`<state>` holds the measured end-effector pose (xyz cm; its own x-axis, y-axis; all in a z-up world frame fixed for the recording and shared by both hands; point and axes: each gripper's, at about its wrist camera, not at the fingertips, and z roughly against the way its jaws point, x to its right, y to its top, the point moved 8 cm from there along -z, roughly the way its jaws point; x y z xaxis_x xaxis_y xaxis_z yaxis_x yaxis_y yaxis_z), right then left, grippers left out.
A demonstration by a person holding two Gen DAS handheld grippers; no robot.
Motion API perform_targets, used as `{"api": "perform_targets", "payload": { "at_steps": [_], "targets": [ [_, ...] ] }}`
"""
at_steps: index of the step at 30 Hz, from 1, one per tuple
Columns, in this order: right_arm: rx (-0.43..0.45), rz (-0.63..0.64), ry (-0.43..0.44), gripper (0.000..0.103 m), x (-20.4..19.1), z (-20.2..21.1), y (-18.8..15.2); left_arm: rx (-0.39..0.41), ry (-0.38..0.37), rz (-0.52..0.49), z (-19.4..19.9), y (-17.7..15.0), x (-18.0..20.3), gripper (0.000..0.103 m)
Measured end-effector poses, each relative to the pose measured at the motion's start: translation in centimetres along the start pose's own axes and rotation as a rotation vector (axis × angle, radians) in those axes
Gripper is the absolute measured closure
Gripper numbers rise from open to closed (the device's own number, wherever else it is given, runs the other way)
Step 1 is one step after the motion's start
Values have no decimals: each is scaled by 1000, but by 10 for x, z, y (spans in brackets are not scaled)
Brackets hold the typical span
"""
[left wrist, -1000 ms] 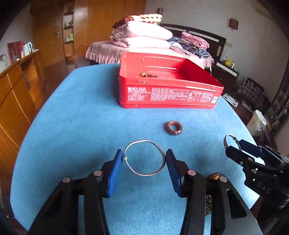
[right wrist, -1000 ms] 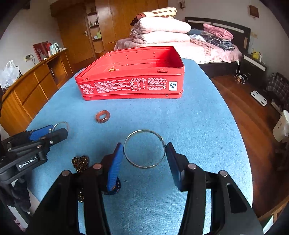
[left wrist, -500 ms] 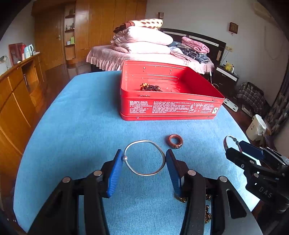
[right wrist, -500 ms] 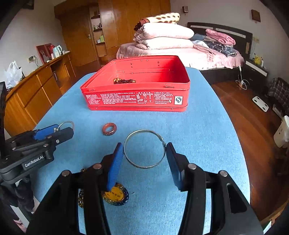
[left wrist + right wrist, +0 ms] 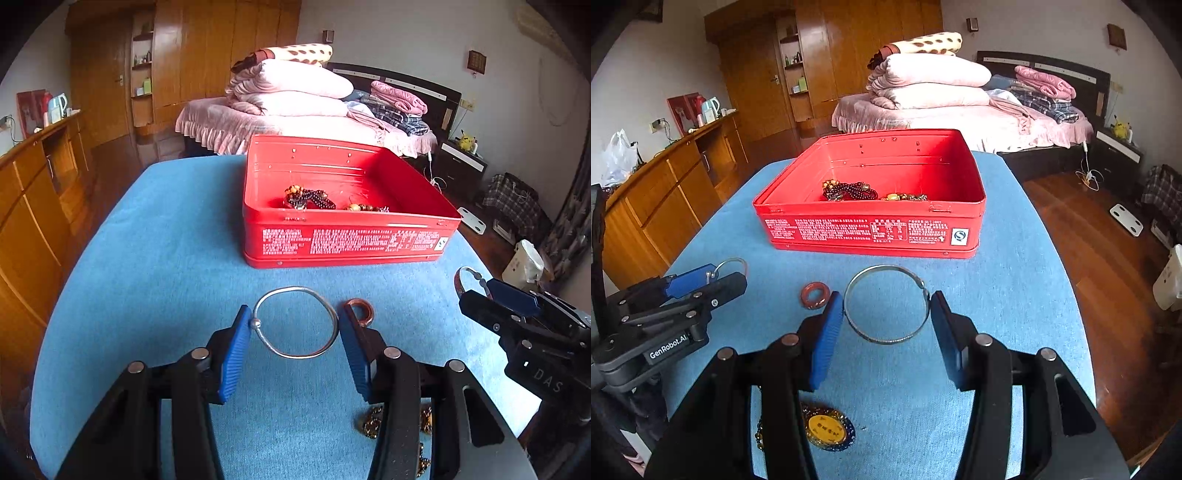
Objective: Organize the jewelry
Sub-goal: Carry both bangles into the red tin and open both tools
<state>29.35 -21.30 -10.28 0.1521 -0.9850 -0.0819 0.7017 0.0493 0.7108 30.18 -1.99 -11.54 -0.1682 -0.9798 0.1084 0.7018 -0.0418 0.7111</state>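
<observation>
Two bangles are in hand, one per gripper, and both sets of jaws are clenched across a hoop.

From the left wrist we see the left gripper (image 5: 295, 328) pinching a plain bangle (image 5: 295, 325) by its outer edges, the bead end against the left pad. Ahead of the jaws stands the red tin (image 5: 347, 206), beads already inside. A brown ring (image 5: 360, 312) lies on the blue surface (image 5: 166, 240) just beyond the right pad; a dark chain (image 5: 373, 424) sits under the right finger.

From the right wrist we see the right gripper (image 5: 886, 306) grasping a ribbed bangle (image 5: 886, 304) the same way, the tin straight ahead, the ring just beyond its left pad and a gold pendant (image 5: 827, 430) below.

We judge the risk to be slip: thin round metal held only edge-on could twist or pop free during the carry, or clip the tin's near wall and drop outside.
</observation>
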Motion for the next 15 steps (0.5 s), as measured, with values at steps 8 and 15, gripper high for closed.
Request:
{"api": "perform_targets", "payload": {
  "at_steps": [8, 15],
  "targets": [
    [42, 17, -10, 56, 3, 2, 30, 53, -7, -8, -1, 38, 7, 55],
    [70, 23, -9, 56, 9, -12, 76, 98, -21, -3, -16, 88, 18, 55]
  ]
}}
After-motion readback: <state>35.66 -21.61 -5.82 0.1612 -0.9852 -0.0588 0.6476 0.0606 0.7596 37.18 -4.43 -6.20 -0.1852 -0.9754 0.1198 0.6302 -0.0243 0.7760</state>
